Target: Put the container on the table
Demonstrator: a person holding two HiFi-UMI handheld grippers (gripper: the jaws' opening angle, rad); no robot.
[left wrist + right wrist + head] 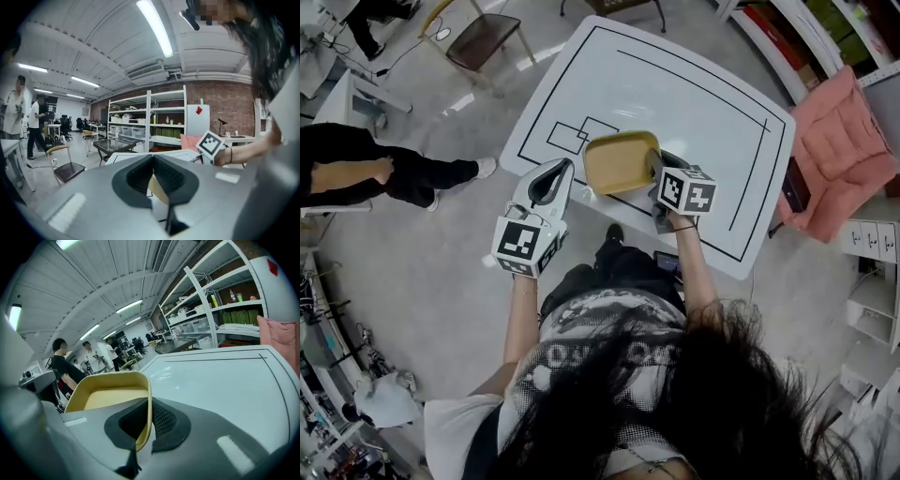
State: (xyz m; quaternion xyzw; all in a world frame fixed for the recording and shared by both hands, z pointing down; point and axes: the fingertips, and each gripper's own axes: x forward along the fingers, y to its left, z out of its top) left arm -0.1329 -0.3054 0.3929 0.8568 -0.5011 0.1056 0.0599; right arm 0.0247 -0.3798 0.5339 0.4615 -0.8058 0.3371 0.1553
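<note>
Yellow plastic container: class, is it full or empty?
Empty. The shallow yellow plastic container shows only its bare inner floor, with nothing lying in it.

Beside the white shelving (140, 119) stands a brick wall (229, 101), ceiling strip lights (157, 28) above it, a chair (65, 168) to its left.

The white table (675, 103) stands on a glossy grey floor (441, 272); a black border line runs inside its rounded edge; two small overlapping rectangles (579, 136) are drawn near its left side; a brown-seated chair (483, 37) stands on the floor nearby.
</note>
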